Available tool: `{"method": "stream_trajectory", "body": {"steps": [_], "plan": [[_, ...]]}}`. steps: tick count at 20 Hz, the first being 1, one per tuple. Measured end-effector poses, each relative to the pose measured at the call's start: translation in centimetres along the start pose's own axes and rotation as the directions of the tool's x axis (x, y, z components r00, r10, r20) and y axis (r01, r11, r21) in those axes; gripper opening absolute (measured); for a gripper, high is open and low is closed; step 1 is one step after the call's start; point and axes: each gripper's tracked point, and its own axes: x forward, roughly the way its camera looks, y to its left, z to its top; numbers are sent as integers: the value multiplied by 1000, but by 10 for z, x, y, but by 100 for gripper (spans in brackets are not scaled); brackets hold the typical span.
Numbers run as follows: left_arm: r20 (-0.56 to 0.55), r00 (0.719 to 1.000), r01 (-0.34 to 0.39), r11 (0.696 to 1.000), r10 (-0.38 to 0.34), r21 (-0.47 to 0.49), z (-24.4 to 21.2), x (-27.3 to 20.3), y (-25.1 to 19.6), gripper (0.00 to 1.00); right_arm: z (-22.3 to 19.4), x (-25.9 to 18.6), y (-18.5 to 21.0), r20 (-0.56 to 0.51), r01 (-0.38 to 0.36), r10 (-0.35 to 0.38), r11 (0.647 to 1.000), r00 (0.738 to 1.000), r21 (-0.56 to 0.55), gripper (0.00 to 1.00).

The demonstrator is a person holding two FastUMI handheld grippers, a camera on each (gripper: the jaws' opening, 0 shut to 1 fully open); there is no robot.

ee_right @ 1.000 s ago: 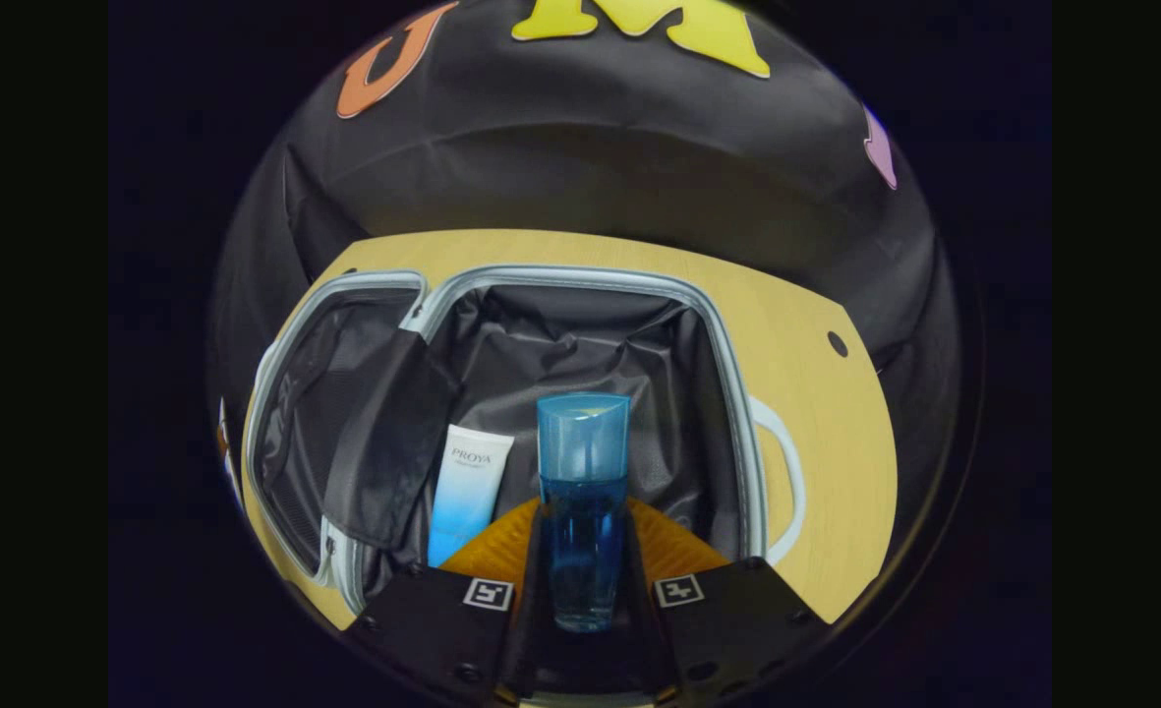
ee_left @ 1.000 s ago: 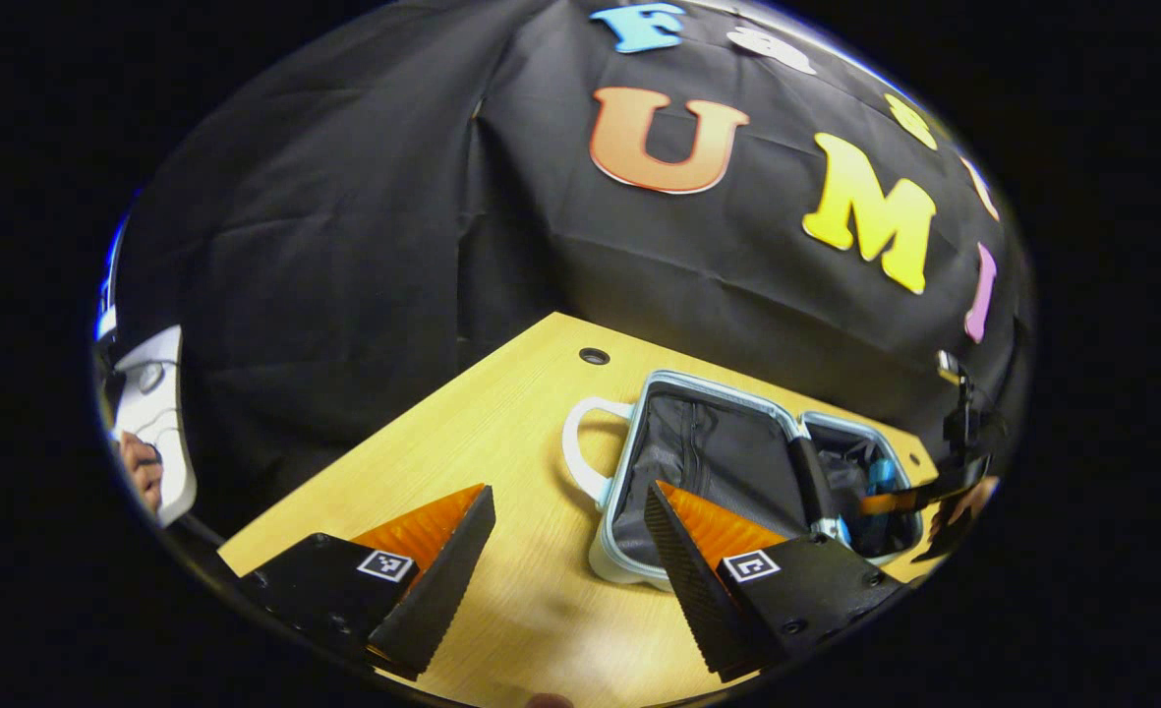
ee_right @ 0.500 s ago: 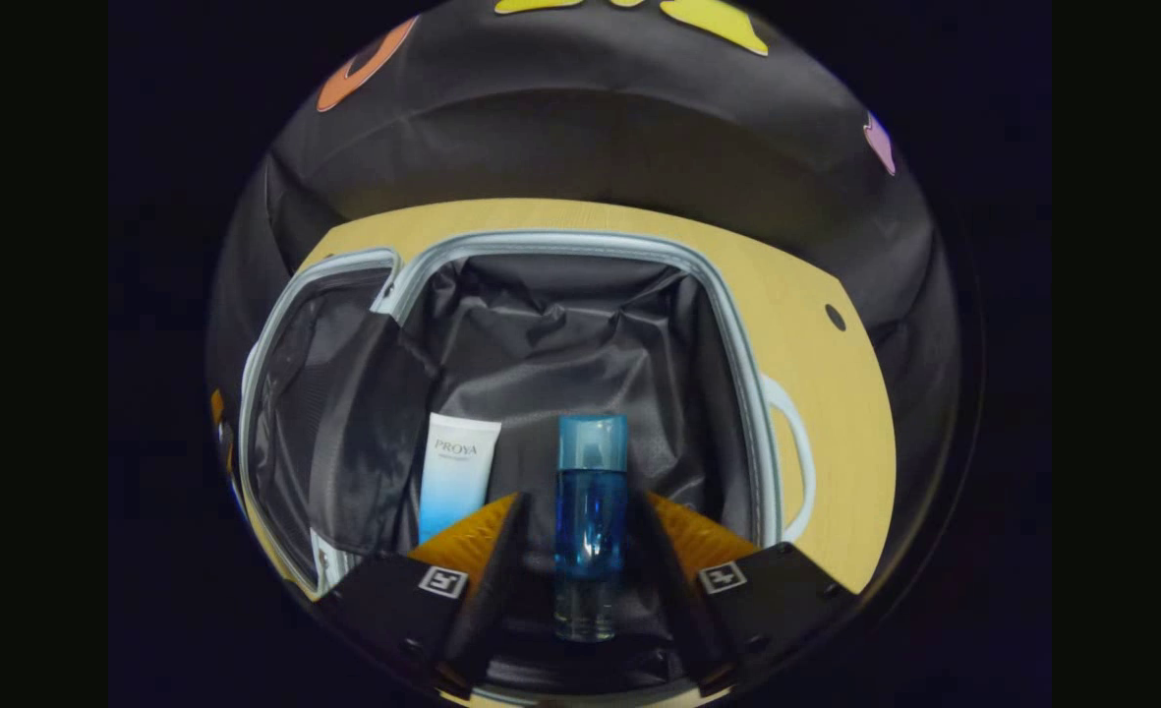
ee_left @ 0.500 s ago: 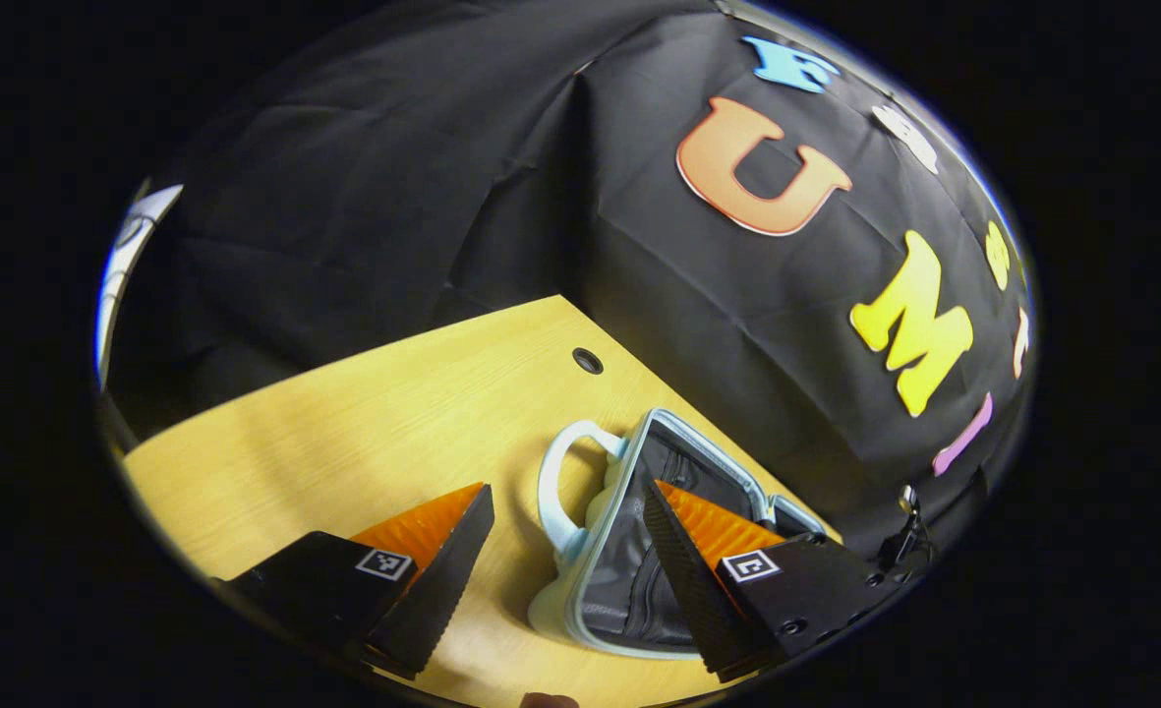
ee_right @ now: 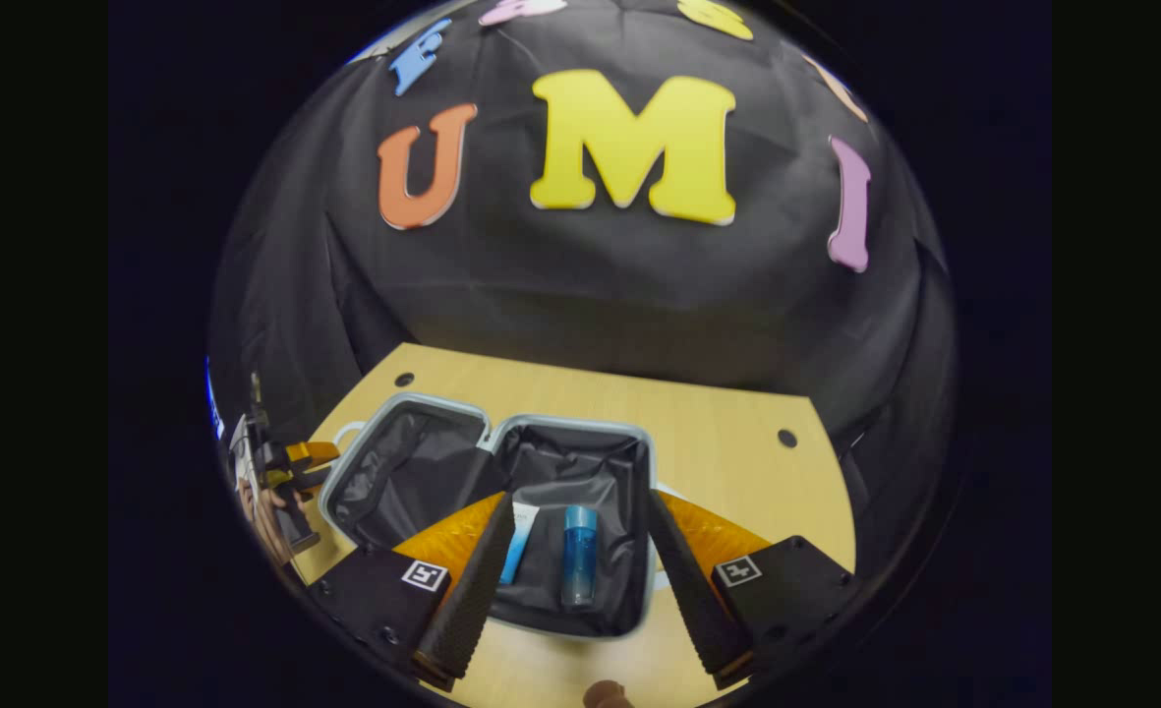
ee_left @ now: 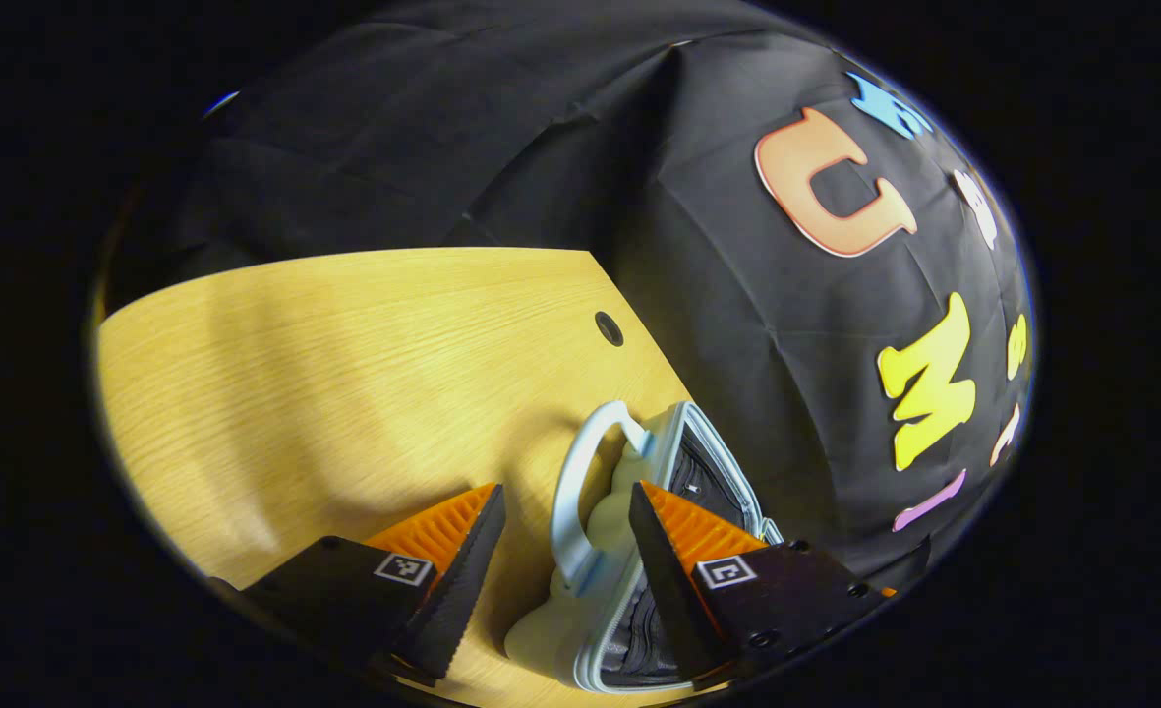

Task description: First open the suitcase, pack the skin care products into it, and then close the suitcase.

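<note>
The left gripper (ee_left: 565, 551) hangs low over the table (ee_left: 324, 374) with its jaws spread wide and nothing between the pads. In the left gripper view the suitcase (ee_left: 639, 610) lies just ahead, its pale handle (ee_left: 580, 492) standing in the gap between the two fingers without touching either. The right finger (ee_left: 664, 580) overlaps the rim of the case. To the left of the gripper the wooden top runs bare to its far edge, where a small round hole (ee_left: 609, 327) sits near the corner. Beyond that edge hangs the black cloth (ee_left: 501, 147).

In the right gripper view the right gripper (ee_right: 580, 580) is raised above the near side of the suitcase (ee_right: 492, 462), jaws wide apart and holding nothing. The case lies flat with both halves open and their grey rims showing all round. In the half nearer the gripper a blue bottle (ee_right: 578, 556) and a white tube (ee_right: 519, 541) lie side by side on the dark lining, between the fingers and below them. Bare wood lies behind the case and to its right, with a hole (ee_right: 786, 438) near the back edge. Far to the left, by the other half of the case, the left gripper (ee_right: 295, 462) shows with a hand (ee_right: 270, 516) on it.
</note>
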Motion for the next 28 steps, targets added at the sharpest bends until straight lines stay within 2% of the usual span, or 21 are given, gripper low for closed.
{"method": "stream_trajectory", "body": {"steps": [1,2,3,4,5,7,8,12,14,16,19,22,25,28], "plan": [[-11,1000,-9,1000,8,-5,-3,5,5,90,8,-20,-13,30,18,-17,999,999,-33,80],[-32,999,-3,1000,3,-23,-7,8,6,80,18,-39,-31,63,49,-46,998,997,-49,80],[-53,999,3,999,-6,-48,-12,10,5,75,26,-57,-42,93,72,-67,996,993,-49,80],[-61,998,20,997,-25,-76,-11,11,0,47,31,-71,-53,110,91,-86,995,990,-43,80],[-65,997,33,996,-39,-86,-13,13,-3,29,29,-81,-63,113,107,-102,994,988,-34,80],[-53,998,37,998,-40,-57,-12,18,-6,12,29,-101,-84,113,141,-140,990,984,-3,80],[-52,998,30,999,-31,-29,-11,17,-6,15,34,-110,-94,126,163,-165,986,978,28,80],[-35,999,-4,999,5,42,3,5,-23,6,64,-144,-122,209,192,-217,972,953,132,80],[19,1000,-4,992,2,123,20,-10,-45,4,72,-156,-134,242,186,-218,972,946,145,80],[66,998,3,974,-18,227,34,-26,-85,4,80,-165,-145,274,169,-206,973,939,155,80],[127,991,-11,914,-44,406,44,-47,-150,3,88,-171,-163,308,142,-180,980,934,142,80],[159,986,-45,841,-50,538,37,-67,-202,3,96,-182,-183,343,107,-151,984,927,142,80],[210,975,-83,778,-65,622,19,-88,-245,3,98,-193,-206,374,93,-130,989,918,114,80],[278,958,-152,709,-65,689,-9,-108,-277,3,97,-203,-224,404,79,-110,993,908,91,80]]}}
